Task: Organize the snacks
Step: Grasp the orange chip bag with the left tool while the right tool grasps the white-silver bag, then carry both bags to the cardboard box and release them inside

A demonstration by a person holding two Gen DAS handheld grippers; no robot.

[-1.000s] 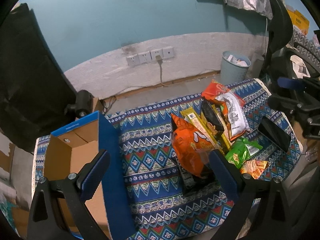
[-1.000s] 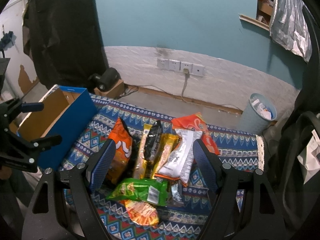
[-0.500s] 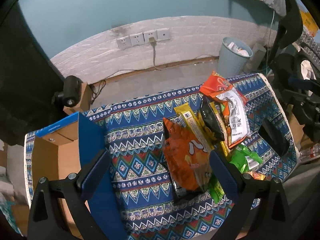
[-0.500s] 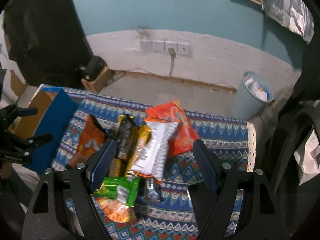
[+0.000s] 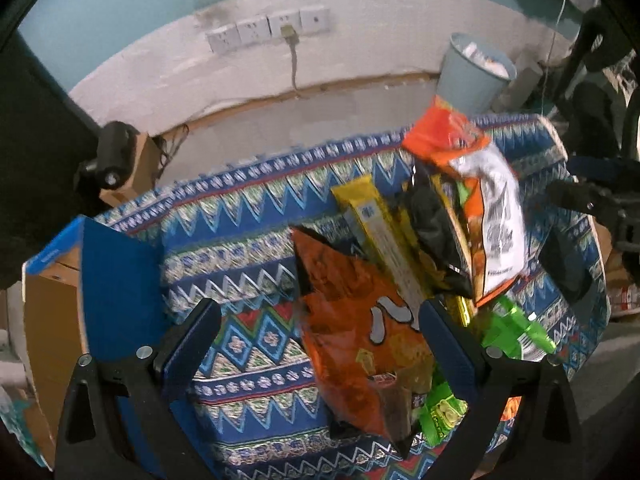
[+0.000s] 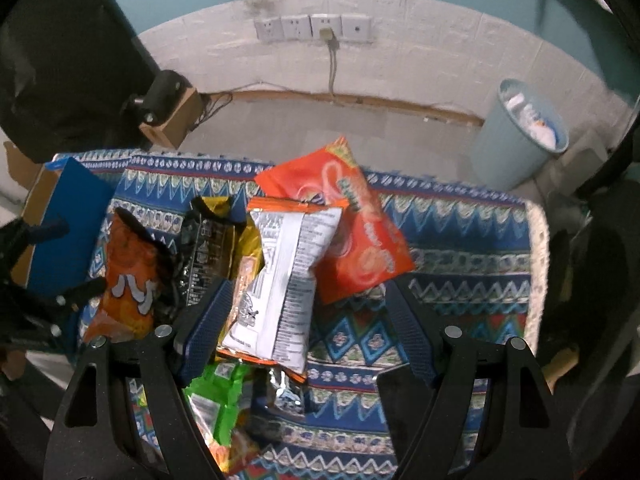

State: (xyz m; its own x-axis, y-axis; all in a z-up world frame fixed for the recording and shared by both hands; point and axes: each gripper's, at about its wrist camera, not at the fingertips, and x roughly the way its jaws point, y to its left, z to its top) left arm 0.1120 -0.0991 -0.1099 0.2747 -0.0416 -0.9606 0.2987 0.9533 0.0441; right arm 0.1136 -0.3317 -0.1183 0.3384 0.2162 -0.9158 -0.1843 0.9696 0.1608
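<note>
A heap of snack bags lies on a patterned cloth (image 5: 248, 236) (image 6: 460, 256). Nearest my left gripper (image 5: 318, 316) is an orange chip bag (image 5: 352, 332) (image 6: 128, 280), partly between its open fingers. Beside it lie a yellow bar pack (image 5: 376, 220), a black bag (image 5: 432, 216) (image 6: 204, 248), a white-backed bag (image 5: 498, 224) (image 6: 288, 276), an orange-red bag (image 5: 444, 136) (image 6: 352, 216) and a green bag (image 5: 516, 332) (image 6: 216, 396). My right gripper (image 6: 306, 312) hangs open over the white-backed bag. A blue cardboard box (image 5: 112, 280) (image 6: 64, 208) stands open at the cloth's left end.
A pale blue waste bin (image 5: 472, 76) (image 6: 520, 136) stands on the floor behind the cloth, right. Wall sockets with a cable (image 6: 324, 28) sit on the white wall. A black device on a small carton (image 5: 112, 156) (image 6: 168, 100) is at back left. The other gripper (image 6: 36, 292) shows at the left edge.
Both grippers have moved forward and lower toward the snack heap; the bags look larger and closer. Both stay open and no bag has shifted.
</note>
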